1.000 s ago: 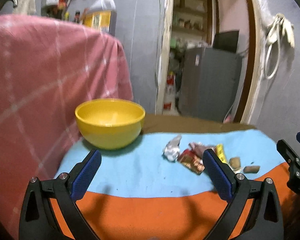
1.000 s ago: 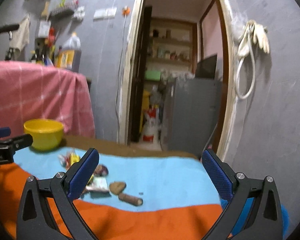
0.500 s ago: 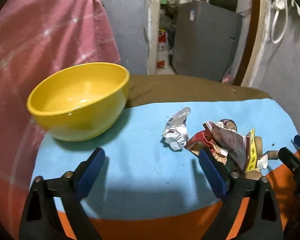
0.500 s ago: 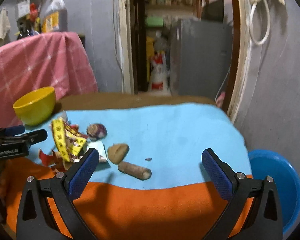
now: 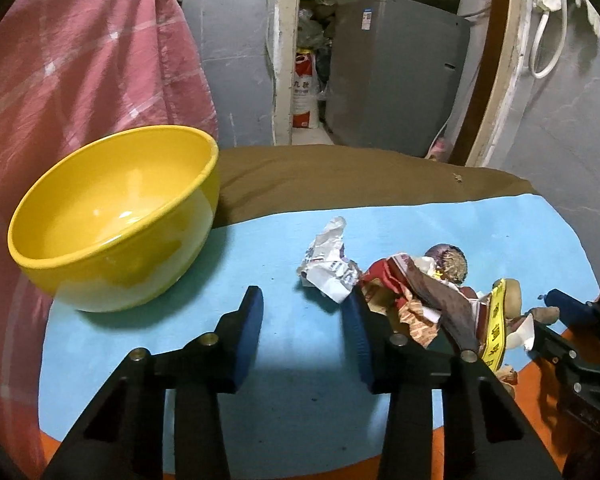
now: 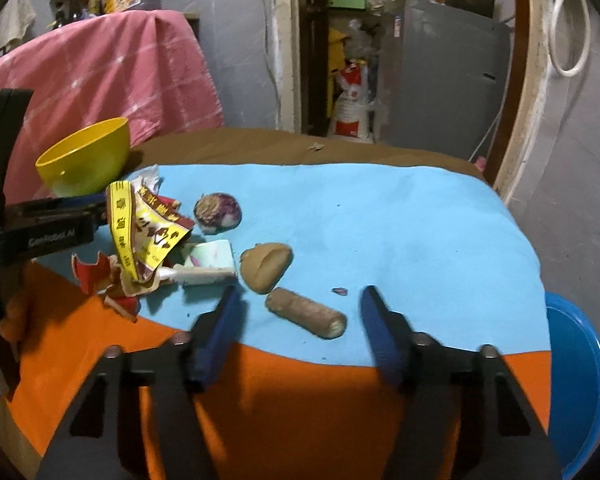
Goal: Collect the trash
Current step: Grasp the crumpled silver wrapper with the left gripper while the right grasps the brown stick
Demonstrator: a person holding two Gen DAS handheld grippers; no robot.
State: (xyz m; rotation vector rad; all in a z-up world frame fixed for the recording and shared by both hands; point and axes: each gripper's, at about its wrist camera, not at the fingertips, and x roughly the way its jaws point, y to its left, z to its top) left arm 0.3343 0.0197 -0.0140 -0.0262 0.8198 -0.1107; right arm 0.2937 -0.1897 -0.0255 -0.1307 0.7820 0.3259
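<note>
The left gripper (image 5: 302,318) hung over the light blue cloth (image 5: 440,224) with its jaws closing and nothing between the blue pads; bare cloth showed in the gap. Just past its right finger, at about one o'clock, lay a crumpled white wrapper (image 5: 328,266), close to the pad, though contact could not be told. To the wrapper's three o'clock the rest of the trash was heaped: a red and brown foil packet (image 5: 416,296), a yellow printed wrapper (image 5: 496,320) and a round purple-brown vegetable piece (image 5: 450,260) at the back of the pile. The yellow bowl (image 5: 112,216) stood upright at ten o'clock from that gripper, well apart from the heap, holding no trash, with a pink checked cloth (image 5: 80,60) draped behind it. In the right wrist view, the right gripper (image 6: 298,312) was also closing, its pads still clear of everything; a brown cylindrical scrap (image 6: 306,317) lay on the cloth between and just beyond the fingertips, untouched. At eleven o'clock from that scrap sat a rounded tan lump (image 6: 266,266), just beside it, and farther toward nine o'clock a pale green and white tube (image 6: 206,264) lay beside the yellow wrapper pile. An orange cloth (image 6: 300,400) covered the near edge under the gripper, and a blue basin (image 6: 576,392) sat low at four o'clock, beyond the table's side.
</note>
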